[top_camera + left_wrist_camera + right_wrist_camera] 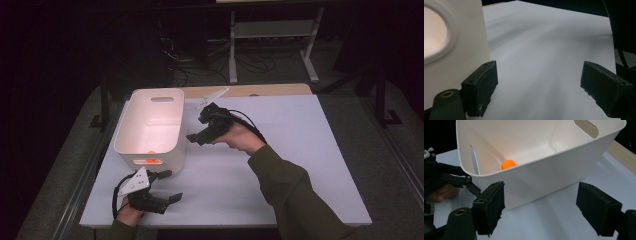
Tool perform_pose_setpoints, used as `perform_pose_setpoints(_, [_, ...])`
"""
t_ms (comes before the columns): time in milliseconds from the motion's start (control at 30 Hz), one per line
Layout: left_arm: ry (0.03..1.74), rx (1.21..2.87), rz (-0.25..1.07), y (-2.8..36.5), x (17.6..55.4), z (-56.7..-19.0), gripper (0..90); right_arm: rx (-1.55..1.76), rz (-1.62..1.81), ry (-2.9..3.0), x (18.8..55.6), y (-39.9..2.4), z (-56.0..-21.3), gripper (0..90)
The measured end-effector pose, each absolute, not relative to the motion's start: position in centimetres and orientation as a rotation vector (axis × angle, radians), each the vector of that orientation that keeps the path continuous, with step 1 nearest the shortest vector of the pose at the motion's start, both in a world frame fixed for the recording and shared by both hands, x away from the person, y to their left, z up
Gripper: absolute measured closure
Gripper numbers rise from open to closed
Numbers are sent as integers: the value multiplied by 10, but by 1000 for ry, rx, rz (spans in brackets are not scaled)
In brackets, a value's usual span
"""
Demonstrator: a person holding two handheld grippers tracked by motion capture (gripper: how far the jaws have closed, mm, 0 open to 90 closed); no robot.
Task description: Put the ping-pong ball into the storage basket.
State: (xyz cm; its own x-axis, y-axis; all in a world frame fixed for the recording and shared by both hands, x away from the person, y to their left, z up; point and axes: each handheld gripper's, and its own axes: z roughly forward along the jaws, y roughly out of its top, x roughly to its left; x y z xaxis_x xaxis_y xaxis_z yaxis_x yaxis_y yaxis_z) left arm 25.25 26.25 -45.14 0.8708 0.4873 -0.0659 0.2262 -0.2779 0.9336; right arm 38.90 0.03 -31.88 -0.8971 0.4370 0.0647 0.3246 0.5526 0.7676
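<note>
Orange ball inside white bin

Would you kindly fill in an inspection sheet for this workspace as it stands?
Surface: white table top, bare around the bin.
Job's things: white bin upright at the left; orange ball inside it.
Clutter: nothing seen.
Grippers: left gripper open, low near the bin's front; right gripper open beside the bin's right wall. Both hold nothing.
Cables: black cable loops over the right hand.
Surroundings: dark room, white frame and floor cables behind.
</note>
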Motion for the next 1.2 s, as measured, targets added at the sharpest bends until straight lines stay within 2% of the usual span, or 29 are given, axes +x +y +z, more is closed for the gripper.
perform_pose_setpoints(467, [531,1868,277,262,252,-451,142,790,1287,2577,384,-35,-341,137])
perform_pose_setpoints(1200, [535,1867,278,262,252,-451,141,939,1281,2448,360,-95,-386,98])
